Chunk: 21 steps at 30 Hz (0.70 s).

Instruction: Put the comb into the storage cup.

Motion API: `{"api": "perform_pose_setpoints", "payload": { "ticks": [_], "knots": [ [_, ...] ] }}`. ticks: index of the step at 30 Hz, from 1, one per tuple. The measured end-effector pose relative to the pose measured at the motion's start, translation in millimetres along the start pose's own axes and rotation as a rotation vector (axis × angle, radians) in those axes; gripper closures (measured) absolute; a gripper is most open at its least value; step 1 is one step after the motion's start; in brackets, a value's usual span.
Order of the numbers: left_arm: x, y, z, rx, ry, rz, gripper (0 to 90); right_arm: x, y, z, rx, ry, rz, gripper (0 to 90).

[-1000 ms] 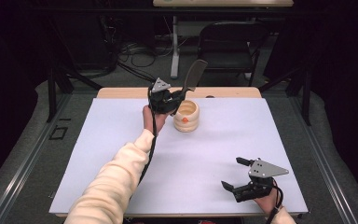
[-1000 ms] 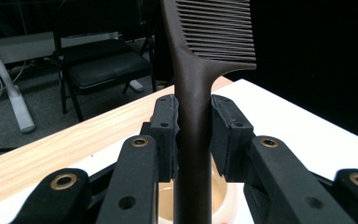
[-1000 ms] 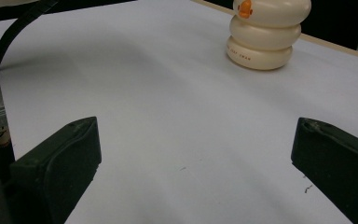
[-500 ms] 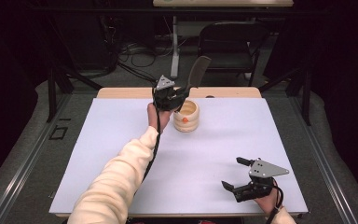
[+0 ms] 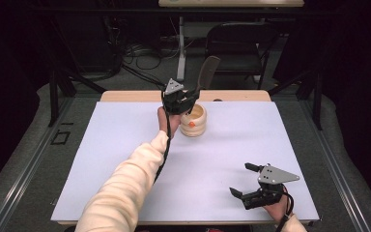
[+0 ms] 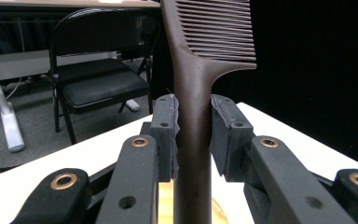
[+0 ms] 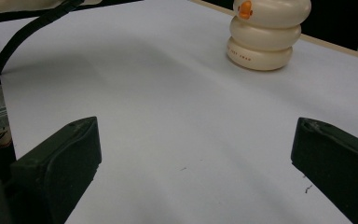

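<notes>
1. The left gripper [image 5: 187, 98] has its fingers [image 6: 165, 135] closed firmly on the handle of a dark brown comb [image 6: 200, 88], which stands nearly upright between them, teeth well above the pads.
2. Just below those fingers sits a cream ribbed cup [image 5: 193, 121] on the white tabletop [image 5: 125, 145]; the comb's lower end hangs over its mouth.
3. To do this well, I'd keep the comb vertical, centre it over the opening, lower it gently, and release once it rests inside.
4. The right gripper [image 5: 251, 183] rests well apart, fingers [image 7: 60, 158] spread wide and empty.
</notes>
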<state>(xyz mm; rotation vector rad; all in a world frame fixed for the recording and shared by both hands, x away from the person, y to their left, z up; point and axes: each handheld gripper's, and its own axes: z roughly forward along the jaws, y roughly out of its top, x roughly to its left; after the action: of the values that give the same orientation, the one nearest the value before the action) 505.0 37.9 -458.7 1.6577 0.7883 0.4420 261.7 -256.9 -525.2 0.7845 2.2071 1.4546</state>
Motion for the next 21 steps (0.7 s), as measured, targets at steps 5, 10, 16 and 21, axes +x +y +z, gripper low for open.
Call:
{"api": "perform_pose_setpoints", "payload": {
  "ticks": [5, 10, 16, 21],
  "knots": [
    [1.1, -5.4, 5.1, -0.018, 0.005, -0.006, 72.2, 0.0, 0.0, -0.1, -0.001, 0.000, -0.001, 1.0],
    [3.5, -11.9, 10.6, -0.026, 0.008, -0.012, 72.2, 0.2, 0.0, -0.4, -0.002, 0.001, 0.000, 1.0],
    [6.4, -20.0, 16.5, -0.023, 0.018, -0.025, 72.2, 0.0, -0.1, -0.4, -0.003, 0.002, -0.002, 1.0],
    [9.4, -25.9, 19.6, -0.019, 0.015, -0.037, 72.2, 0.1, 0.0, -0.5, -0.003, 0.002, -0.002, 1.0]
  ]
}}
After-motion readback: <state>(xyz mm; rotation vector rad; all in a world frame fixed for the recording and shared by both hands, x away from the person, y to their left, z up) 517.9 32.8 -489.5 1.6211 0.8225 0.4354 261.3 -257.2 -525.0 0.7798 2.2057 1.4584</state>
